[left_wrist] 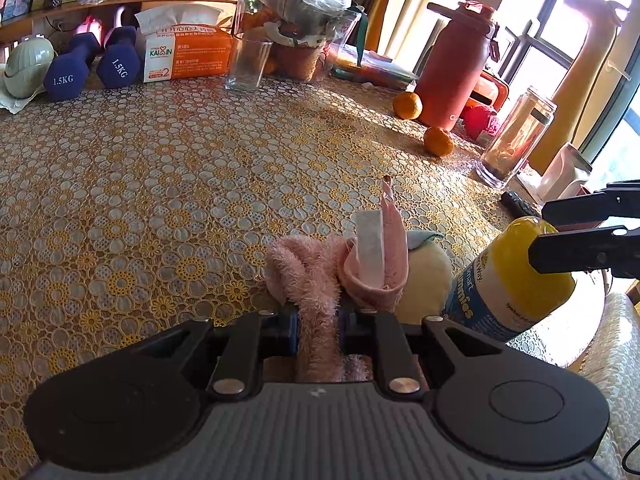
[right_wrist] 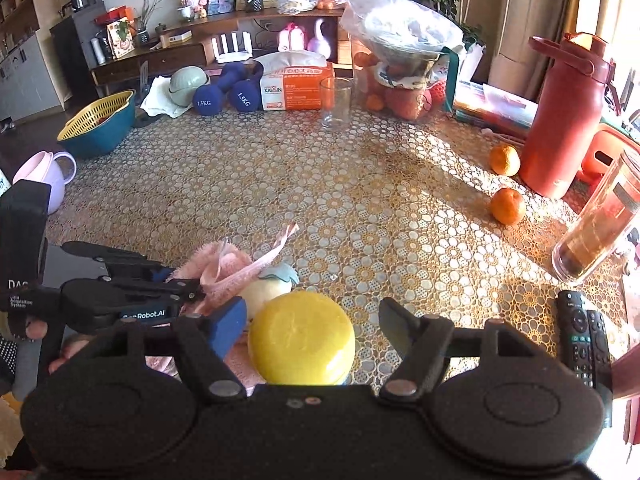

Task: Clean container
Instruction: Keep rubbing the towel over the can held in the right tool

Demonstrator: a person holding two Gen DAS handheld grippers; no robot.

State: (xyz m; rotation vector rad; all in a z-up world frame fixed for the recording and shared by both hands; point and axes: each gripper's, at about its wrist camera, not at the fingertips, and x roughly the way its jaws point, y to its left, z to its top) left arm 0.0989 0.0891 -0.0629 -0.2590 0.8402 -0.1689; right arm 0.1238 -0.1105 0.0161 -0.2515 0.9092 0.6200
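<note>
The container is a bottle (left_wrist: 516, 280) with a yellow cap (right_wrist: 302, 340) and a blue label, standing on the lace tablecloth near the table's front right. My right gripper (right_wrist: 312, 324) is open, one finger on each side of the cap, with a gap on the right. My left gripper (left_wrist: 320, 320) is shut on a fluffy pink cloth (left_wrist: 304, 272), just left of the bottle. A pale yellow round piece with a teal leaf (left_wrist: 424, 276) lies between cloth and bottle. The right wrist view shows the left gripper (right_wrist: 192, 292) holding the pink cloth (right_wrist: 224, 264).
Two oranges (right_wrist: 506, 206), a red flask (right_wrist: 564, 120) and a glass jar (right_wrist: 596, 232) stand at the right. Two remotes (right_wrist: 584, 332) lie by the front right edge. A glass tumbler (right_wrist: 336, 100), tissue box (right_wrist: 296, 86), dumbbells (right_wrist: 224, 94) and colander bowl (right_wrist: 98, 124) line the back.
</note>
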